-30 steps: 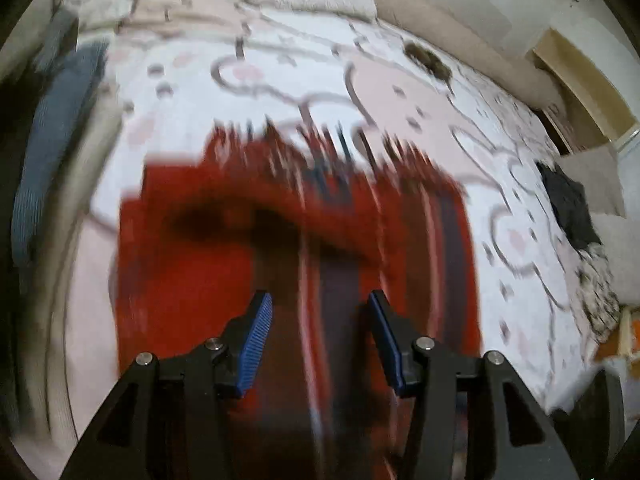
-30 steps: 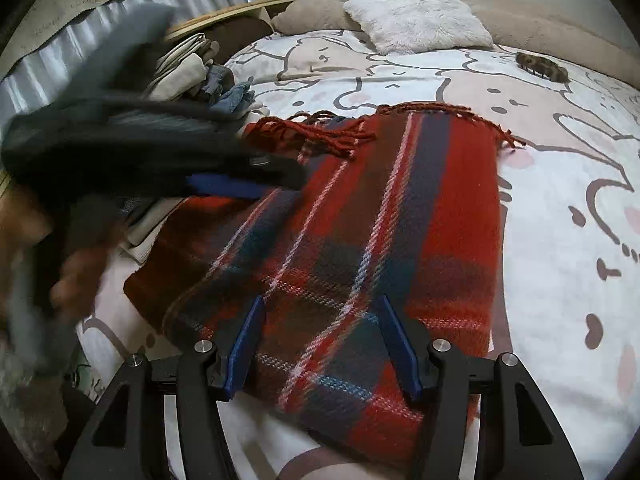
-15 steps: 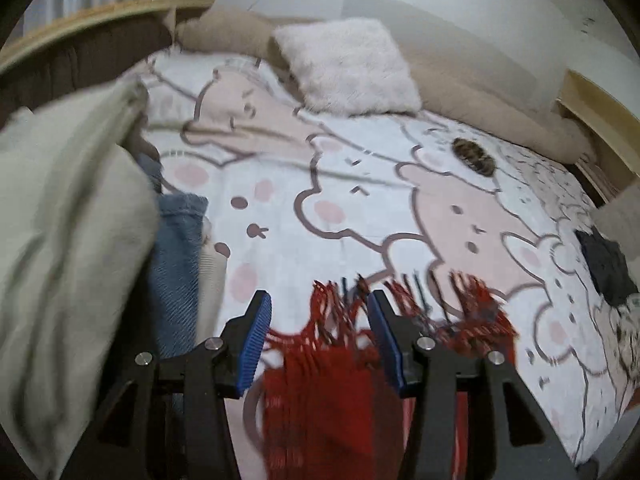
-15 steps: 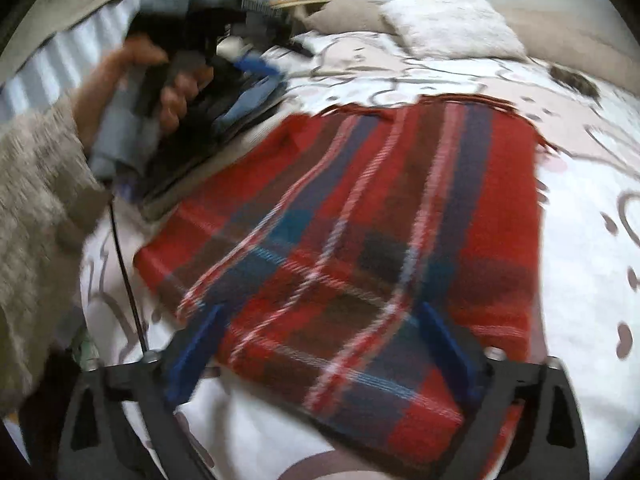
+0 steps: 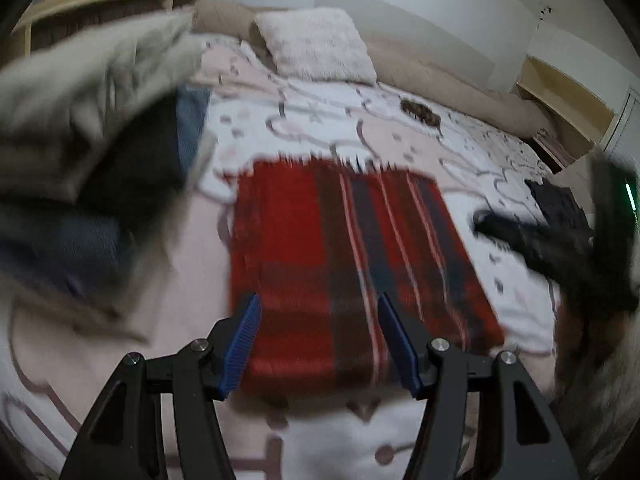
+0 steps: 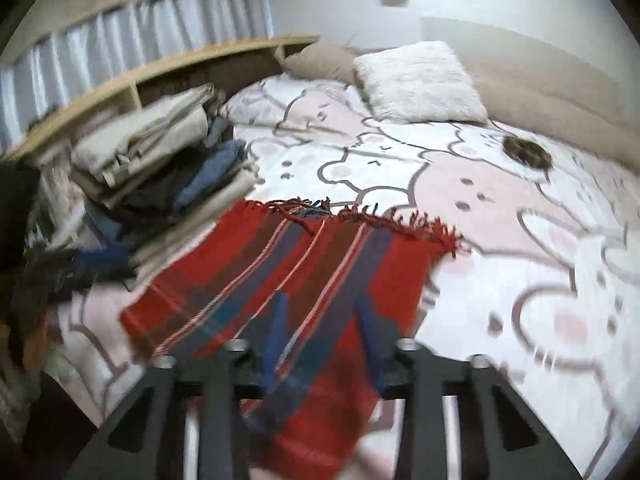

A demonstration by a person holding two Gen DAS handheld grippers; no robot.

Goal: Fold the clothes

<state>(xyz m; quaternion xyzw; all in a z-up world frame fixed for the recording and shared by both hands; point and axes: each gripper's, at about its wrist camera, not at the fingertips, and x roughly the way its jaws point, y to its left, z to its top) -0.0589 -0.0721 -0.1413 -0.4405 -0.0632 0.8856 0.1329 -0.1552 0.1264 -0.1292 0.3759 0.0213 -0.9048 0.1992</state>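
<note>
Your right gripper (image 6: 320, 344) has just closed on the near edge of the plaid scarf (image 5: 344, 256) lying on the bed (image 6: 520, 208), lifting it for folding, while your left gripper (image 5: 318, 340), just widened, hovers empty above.

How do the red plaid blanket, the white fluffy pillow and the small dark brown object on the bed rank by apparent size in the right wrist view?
1. red plaid blanket, though it lies nearest the camera
2. white fluffy pillow
3. small dark brown object
</note>
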